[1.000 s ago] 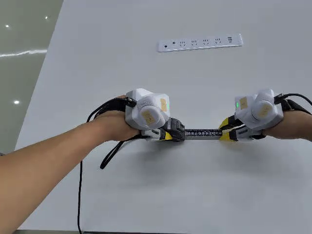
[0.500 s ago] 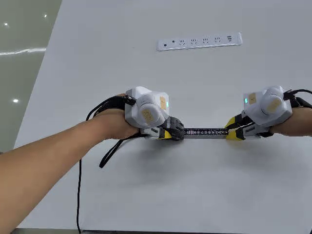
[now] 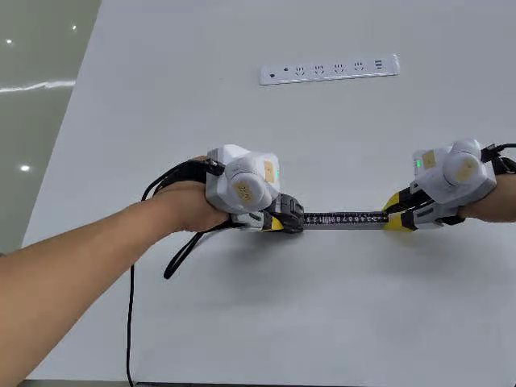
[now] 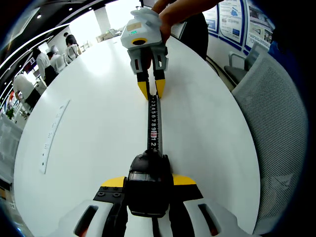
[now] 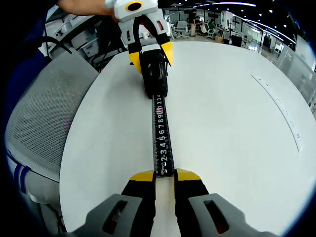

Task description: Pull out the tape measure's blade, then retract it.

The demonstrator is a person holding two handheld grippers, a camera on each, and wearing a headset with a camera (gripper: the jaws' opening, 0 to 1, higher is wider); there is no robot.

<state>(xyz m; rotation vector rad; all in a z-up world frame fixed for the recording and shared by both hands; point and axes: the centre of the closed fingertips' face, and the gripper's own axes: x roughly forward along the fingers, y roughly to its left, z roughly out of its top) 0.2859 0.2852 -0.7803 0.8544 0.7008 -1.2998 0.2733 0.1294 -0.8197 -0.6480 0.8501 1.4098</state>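
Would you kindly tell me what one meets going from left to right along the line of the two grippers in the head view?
The person's forearm → left gripper → tape measure case, clamped in that gripper → blade, drawn out over the table → right gripper, shut on the blade's end.

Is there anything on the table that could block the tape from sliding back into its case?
Nothing visible. The blade runs straight over bare table from the right gripper to the case in the left gripper; the power strip lies well away.
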